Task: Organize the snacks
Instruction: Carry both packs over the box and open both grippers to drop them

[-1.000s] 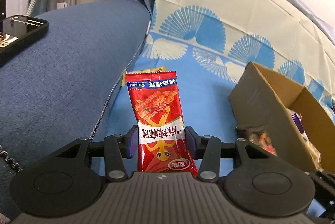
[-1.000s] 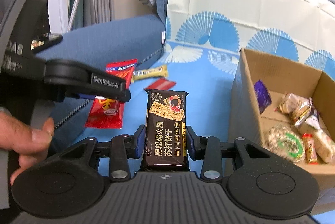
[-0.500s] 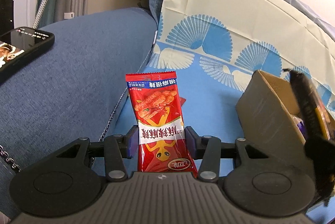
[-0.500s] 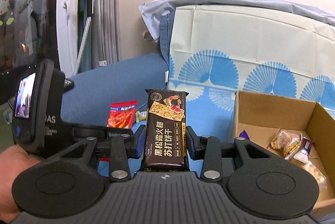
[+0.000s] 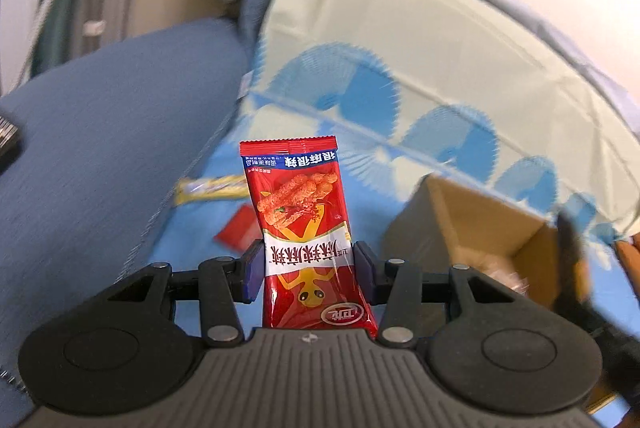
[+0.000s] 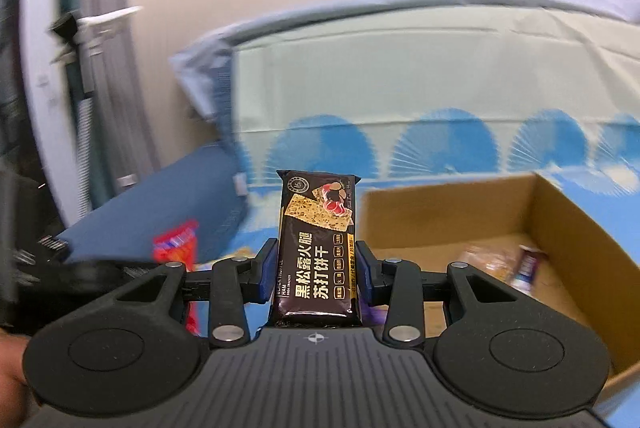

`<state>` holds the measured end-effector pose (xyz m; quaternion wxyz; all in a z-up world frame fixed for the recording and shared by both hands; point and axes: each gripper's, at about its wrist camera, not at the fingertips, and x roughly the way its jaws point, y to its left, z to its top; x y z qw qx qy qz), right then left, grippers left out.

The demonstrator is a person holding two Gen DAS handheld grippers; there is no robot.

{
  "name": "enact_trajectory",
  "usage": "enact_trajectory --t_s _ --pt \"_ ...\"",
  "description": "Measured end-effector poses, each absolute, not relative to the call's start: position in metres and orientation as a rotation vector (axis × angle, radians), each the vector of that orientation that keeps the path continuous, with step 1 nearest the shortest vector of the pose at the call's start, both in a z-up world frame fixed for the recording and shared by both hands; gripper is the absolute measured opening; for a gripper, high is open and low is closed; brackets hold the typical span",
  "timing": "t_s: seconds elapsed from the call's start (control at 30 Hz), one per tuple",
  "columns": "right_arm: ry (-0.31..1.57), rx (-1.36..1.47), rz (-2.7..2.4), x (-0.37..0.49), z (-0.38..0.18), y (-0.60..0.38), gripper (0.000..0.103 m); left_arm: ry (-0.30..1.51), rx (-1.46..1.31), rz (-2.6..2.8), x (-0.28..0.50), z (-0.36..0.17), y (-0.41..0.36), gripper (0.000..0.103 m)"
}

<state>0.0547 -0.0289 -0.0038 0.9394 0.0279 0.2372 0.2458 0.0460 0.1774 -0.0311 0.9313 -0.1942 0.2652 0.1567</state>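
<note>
Gripping a red snack packet (image 5: 306,240) upright, left gripper (image 5: 308,270) above the bed (image 5: 208,228), right gripper (image 6: 316,274) clenched on a dark cracker packet (image 6: 318,248), cardboard box (image 6: 568,228) beside, yellow bar (image 5: 212,186) near the bed's left edge.

My left gripper (image 5: 308,274) points forward and somewhat down, its blue pads (image 5: 253,270) pressed on either side of a red snack packet (image 5: 306,228) that stands upright between them. My right gripper (image 6: 316,274) is tilted down too, jaws clamped on a dark cracker pack (image 6: 318,248), also upright. Part of my hand (image 6: 10,368) shows at the right view's lower left edge.
</note>
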Motion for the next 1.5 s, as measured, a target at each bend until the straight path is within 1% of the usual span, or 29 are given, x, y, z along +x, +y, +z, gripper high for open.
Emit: enact_trajectory --t_s 0.13,0.27,0.63,1.17,1.5 --pt "0.506 0.076 0.418 0.069 -0.009 -0.048 0.041 0.522 -0.379 0.256 0.07 -0.009 0.152 0.051" --pt "0.531 0.083 0.352 0.081 -0.016 -0.064 0.041 0.513 -0.367 0.194 0.091 0.002 0.125 0.051" --pt "0.555 0.119 0.253 0.096 -0.023 -0.1 0.041 0.524 -0.339 0.099 0.123 0.009 0.078 0.051" --pt "0.541 0.142 0.222 0.096 -0.021 -0.11 0.041 0.529 -0.312 0.048 0.131 0.016 0.045 0.051" --pt "0.535 0.142 0.207 0.096 -0.021 -0.112 0.041 0.527 -0.317 0.013 0.138 0.018 0.037 0.051"
